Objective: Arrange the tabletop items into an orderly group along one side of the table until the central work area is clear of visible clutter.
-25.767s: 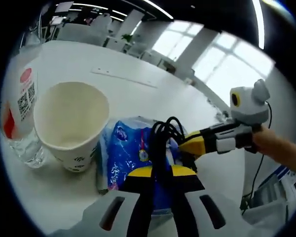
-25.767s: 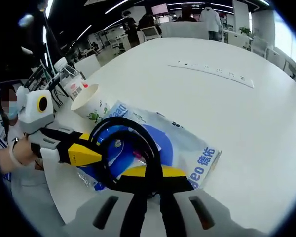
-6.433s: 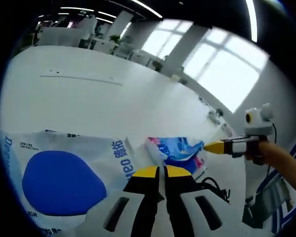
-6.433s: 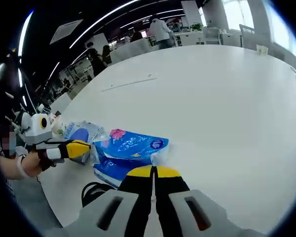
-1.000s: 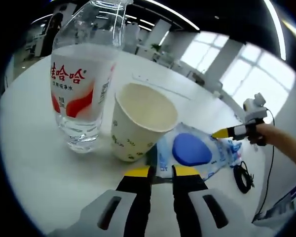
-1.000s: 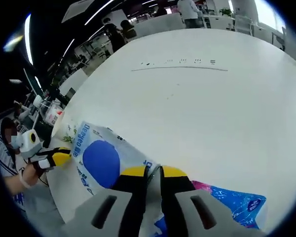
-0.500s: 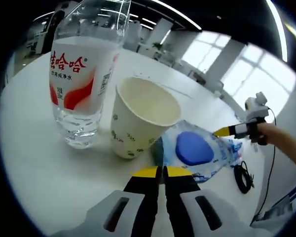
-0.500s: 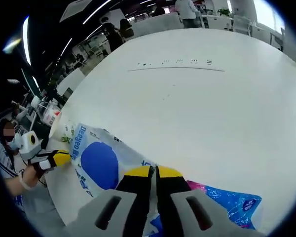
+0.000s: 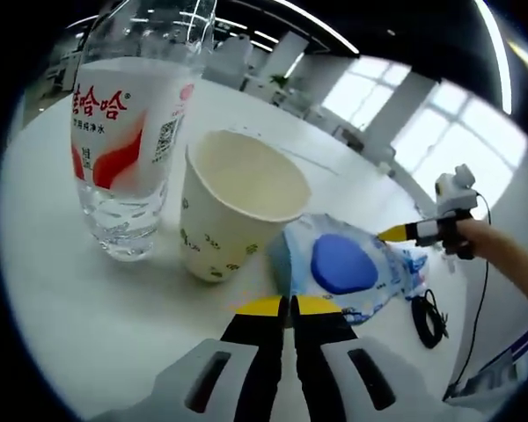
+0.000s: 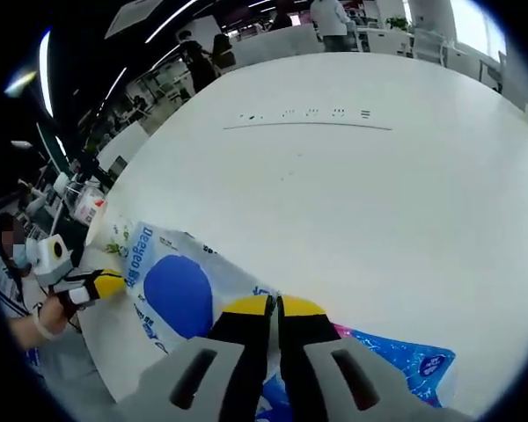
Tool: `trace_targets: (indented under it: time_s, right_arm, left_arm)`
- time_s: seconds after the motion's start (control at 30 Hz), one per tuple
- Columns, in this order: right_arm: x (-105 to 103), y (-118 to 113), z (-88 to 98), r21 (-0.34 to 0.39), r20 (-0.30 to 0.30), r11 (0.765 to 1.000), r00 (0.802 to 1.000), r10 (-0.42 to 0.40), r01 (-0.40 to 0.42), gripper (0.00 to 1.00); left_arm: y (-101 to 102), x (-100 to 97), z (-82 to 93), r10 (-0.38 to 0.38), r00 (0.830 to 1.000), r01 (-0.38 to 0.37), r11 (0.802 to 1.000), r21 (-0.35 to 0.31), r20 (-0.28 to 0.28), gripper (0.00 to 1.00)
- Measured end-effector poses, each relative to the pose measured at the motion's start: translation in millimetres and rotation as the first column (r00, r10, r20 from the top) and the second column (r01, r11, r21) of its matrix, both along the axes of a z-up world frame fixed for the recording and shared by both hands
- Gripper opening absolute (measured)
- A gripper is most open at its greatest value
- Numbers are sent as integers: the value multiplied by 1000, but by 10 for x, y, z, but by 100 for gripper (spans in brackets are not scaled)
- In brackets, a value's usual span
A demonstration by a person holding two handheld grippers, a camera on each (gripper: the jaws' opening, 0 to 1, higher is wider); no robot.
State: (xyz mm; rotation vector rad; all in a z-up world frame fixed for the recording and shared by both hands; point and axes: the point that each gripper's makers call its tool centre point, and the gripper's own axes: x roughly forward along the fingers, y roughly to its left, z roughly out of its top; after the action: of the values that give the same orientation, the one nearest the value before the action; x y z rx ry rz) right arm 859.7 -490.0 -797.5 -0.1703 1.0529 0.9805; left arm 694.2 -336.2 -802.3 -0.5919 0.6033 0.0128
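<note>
A white wipes pack (image 9: 343, 264) with a blue oval lies on the white table beside a paper cup (image 9: 233, 207) and a clear water bottle (image 9: 114, 149). My left gripper (image 9: 289, 303) is shut on the pack's near corner, close to the cup's foot. At the pack's far end the right gripper (image 9: 394, 234) shows, held by a hand. In the right gripper view my right gripper (image 10: 273, 303) is shut on the wipes pack (image 10: 180, 294) at its edge. The left gripper (image 10: 106, 283) meets the pack's other end. A blue tissue pack (image 10: 396, 369) lies beside my right jaws.
A black coiled cable (image 9: 427, 316) rests on the table past the pack. The cup (image 10: 114, 233) and bottle (image 10: 88, 207) stand near the table's edge (image 10: 114, 180). A cable slot (image 10: 308, 114) crosses the wide bare tabletop. People and chairs are far behind.
Both grippers were open around the wipes pack's ends a second ago and have shut on them. The left view has shifted slightly toward the cup.
</note>
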Motion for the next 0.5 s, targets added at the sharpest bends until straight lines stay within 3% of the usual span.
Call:
trace_targets:
  time_s: [0.4, 0.5]
  right_arm:
    - [6, -3, 0, -1, 29, 1000, 999, 15, -15, 1]
    - [18, 11, 33, 16, 38, 1000, 999, 10, -11, 7]
  left_arm:
    - [-20, -13, 11, 8, 1000, -8, 1000, 3, 7, 1]
    - [-10, -12, 36, 12, 1000, -12, 1000, 10, 21, 2]
